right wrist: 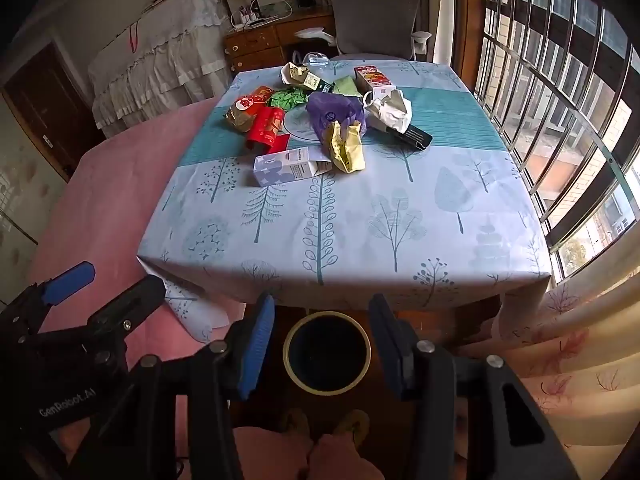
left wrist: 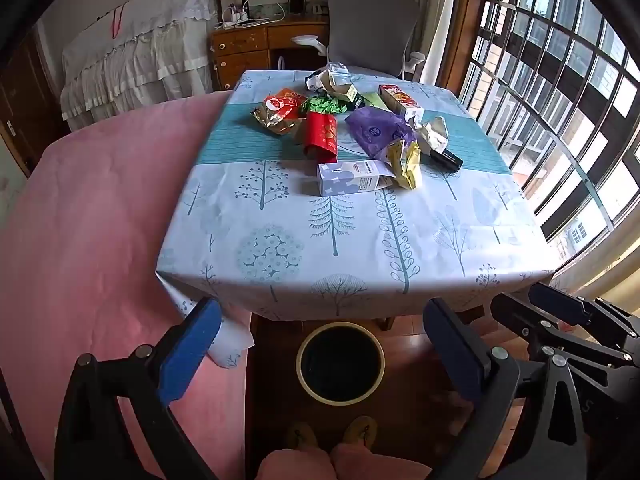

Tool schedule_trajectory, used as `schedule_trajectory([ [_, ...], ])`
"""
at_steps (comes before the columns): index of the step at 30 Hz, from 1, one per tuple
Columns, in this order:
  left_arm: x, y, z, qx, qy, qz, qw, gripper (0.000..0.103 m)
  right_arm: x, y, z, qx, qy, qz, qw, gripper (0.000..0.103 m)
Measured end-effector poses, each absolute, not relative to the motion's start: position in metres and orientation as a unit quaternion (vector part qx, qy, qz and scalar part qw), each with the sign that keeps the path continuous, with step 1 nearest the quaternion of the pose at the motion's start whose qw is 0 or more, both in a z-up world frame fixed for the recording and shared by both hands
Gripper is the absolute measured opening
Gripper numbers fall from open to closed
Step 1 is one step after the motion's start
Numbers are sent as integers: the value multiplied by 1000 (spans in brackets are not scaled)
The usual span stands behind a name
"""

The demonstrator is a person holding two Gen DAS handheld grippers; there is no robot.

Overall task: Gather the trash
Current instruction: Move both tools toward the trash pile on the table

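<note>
A pile of trash lies on the far half of the table (left wrist: 360,240): a white and lilac carton (left wrist: 352,178) (right wrist: 286,168), a red packet (left wrist: 320,140) (right wrist: 266,128), a purple bag (left wrist: 376,130) (right wrist: 334,114), a yellow wrapper (left wrist: 408,162) (right wrist: 346,146), a black box (left wrist: 446,159) (right wrist: 414,136) and several more wrappers. A round bin (left wrist: 340,362) (right wrist: 327,352) stands on the floor below the table's near edge. My left gripper (left wrist: 322,344) is open and empty above the bin. My right gripper (right wrist: 322,344) is open and empty too, beside the left one.
A pink bed (left wrist: 100,220) lies along the table's left side. A grey office chair (left wrist: 372,28) and a wooden desk (left wrist: 248,46) stand behind the table. Barred windows (left wrist: 560,92) and a curtain (right wrist: 580,352) are on the right. The person's knees and slippers (left wrist: 332,436) are below.
</note>
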State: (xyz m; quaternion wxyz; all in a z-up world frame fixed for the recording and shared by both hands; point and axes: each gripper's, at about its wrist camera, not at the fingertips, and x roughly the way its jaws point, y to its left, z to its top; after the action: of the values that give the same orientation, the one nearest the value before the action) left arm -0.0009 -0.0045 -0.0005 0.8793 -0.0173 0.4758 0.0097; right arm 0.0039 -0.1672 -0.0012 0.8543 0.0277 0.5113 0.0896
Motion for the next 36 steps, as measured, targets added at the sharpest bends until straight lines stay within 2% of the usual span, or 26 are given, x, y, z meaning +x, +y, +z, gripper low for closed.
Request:
schedule_trajectory([
  [13,2,2,-7,-34,481,15,876,100,0,-159,-2,28,513,91,853,50],
  [20,0,0,-4,-32,481,16,876,100,4,-170,-9,34,518,98,849,59],
  [36,-3,9,-3,-44,482,26,875,100,2,-165,-3,24,512,102,853,59],
])
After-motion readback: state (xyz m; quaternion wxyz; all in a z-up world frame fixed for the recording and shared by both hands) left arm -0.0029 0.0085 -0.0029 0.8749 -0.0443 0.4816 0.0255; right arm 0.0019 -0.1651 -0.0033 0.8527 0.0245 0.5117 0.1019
